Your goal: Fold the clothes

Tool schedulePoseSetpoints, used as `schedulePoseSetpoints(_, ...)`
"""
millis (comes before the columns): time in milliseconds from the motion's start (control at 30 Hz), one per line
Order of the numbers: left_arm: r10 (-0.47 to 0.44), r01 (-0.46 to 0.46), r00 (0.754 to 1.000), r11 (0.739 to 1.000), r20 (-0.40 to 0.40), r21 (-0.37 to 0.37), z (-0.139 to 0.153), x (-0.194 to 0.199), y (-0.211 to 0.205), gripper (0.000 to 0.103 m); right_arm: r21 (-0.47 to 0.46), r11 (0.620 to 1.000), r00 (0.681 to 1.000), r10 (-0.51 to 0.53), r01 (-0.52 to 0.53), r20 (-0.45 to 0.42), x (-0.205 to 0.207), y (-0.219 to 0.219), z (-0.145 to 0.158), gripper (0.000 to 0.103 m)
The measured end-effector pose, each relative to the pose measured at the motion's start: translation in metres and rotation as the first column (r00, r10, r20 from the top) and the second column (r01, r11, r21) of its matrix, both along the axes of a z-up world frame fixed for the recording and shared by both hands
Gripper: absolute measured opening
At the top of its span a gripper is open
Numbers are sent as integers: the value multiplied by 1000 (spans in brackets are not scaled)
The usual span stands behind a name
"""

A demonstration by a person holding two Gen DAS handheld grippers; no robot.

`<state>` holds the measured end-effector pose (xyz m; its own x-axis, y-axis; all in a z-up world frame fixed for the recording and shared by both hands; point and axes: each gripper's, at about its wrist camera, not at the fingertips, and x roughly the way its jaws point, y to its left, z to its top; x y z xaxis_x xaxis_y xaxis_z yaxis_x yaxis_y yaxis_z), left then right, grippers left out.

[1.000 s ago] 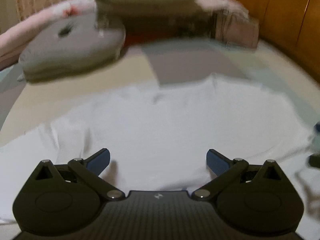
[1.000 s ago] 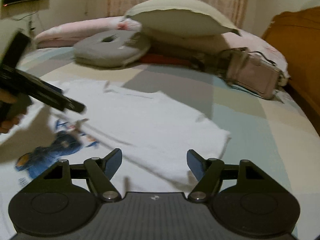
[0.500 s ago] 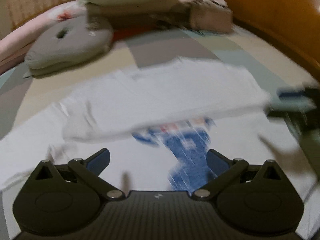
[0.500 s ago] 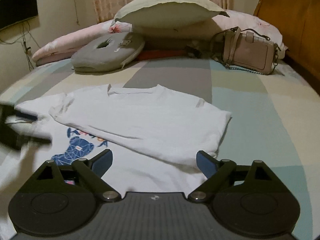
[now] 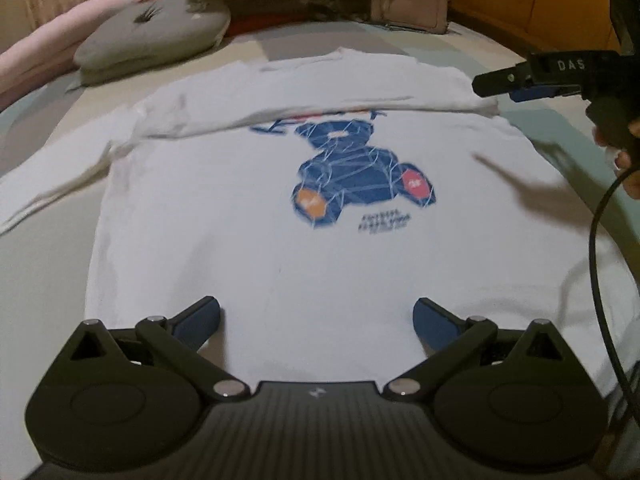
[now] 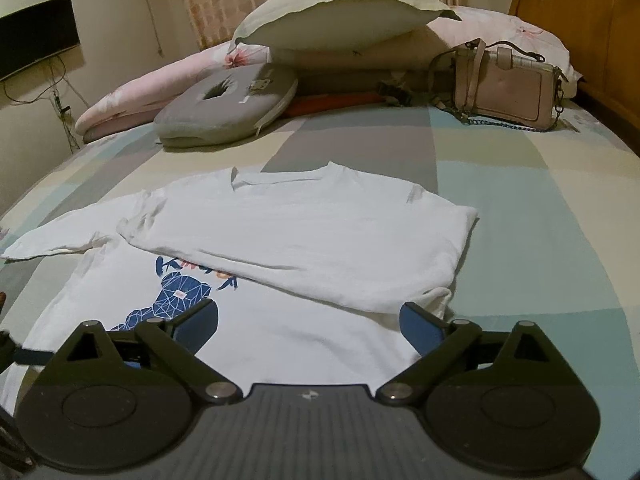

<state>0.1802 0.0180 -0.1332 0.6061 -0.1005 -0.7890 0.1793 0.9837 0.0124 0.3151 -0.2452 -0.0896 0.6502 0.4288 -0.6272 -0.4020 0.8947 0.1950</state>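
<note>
My left tool point(image 5: 316, 314) and right tool point(image 6: 308, 320) both gape, empty. The white T-shirt point(image 5: 248, 232) looks limp and light; I'd pinch its nine-o'clock sleeve point(image 6: 52, 236).

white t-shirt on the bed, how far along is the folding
Done: the collar end of the white t-shirt is folded down over its front, partly covering the blue bear print. In hand: nothing; the left gripper and right gripper are both open above the cloth. Left: one sleeve still lies spread out to the side, and the lower half lies flat, so further folds look needed.
</note>
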Motion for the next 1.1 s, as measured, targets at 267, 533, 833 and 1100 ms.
schedulePoseSetpoints(267, -67, 67, 996, 998, 67, 3, 23, 12, -22, 102, 20, 1000, 1000, 10, -11, 14, -3, 3, 6, 101)
schedulePoseSetpoints(533, -86, 87, 995, 996, 46, -10, -2, 14, -33, 102, 41, 999, 1000, 14, -15, 23, 0, 10, 13, 103)
schedulePoseSetpoints(833, -54, 53, 993, 999, 107, 8, 12, 19, -5, 102, 45, 999, 1000, 19, -20, 20, 5, 23, 14, 103)
schedulePoseSetpoints(1100, 7, -1, 995, 998, 101, -61, 2, 48, 13, 102, 35, 999, 999, 35, -36, 12, 12, 40, 11, 103)
